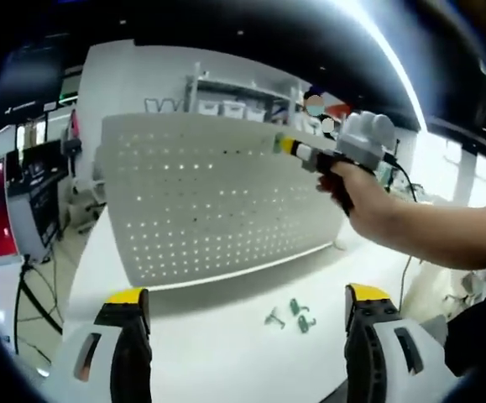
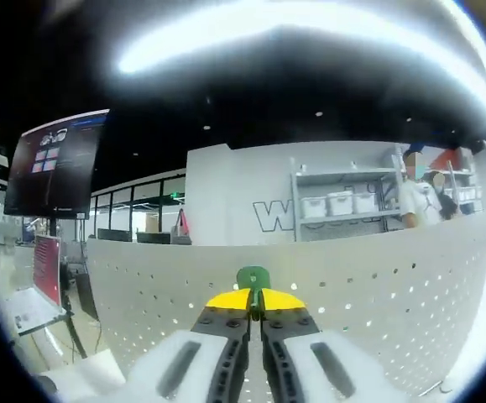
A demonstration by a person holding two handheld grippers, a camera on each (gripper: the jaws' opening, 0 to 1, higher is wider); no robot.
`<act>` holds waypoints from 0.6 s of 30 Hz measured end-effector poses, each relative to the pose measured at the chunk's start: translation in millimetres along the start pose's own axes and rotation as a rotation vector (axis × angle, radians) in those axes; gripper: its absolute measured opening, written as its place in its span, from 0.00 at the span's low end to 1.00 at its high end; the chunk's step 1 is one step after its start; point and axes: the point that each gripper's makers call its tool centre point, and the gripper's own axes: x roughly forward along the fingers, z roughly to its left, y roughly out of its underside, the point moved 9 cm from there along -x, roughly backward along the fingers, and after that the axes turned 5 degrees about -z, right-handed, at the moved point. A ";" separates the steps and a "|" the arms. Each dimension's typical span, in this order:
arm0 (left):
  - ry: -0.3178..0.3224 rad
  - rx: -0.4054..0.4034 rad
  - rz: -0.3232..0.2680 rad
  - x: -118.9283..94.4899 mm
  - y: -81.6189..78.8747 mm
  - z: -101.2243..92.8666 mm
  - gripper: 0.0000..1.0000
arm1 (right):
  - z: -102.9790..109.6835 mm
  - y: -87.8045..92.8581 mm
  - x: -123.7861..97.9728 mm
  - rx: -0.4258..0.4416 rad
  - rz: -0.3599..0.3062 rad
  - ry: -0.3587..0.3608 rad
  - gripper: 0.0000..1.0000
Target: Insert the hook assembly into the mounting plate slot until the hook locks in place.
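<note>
Gripping a green hook (image 2: 253,278) between closed jaws, the right gripper (image 2: 255,312) holds it near the top edge of the upright pegboard (image 1: 217,197). The left gripper (image 1: 247,304) hangs back, jaws wide apart, over open white table (image 1: 217,353) where spare hooks (image 1: 291,316) lie.

Green hook (image 2: 253,278) mostly hidden in right claw (image 2: 256,300); spare hooks (image 1: 291,315) too small to tell.

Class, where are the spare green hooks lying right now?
In the left gripper view, the spare hooks lie on the white table, before the pegboard, between that hand-held gripper's jaws.
</note>
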 end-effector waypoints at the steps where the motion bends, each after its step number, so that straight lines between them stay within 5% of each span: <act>1: 0.005 0.006 0.011 0.8 1.2 -0.2 0.97 | -0.4 1.0 0.7 0.003 0.003 0.002 0.00; 18: -0.020 -0.010 0.032 1.8 11.4 9.1 0.97 | -2.3 12.7 9.5 0.060 0.029 0.061 0.00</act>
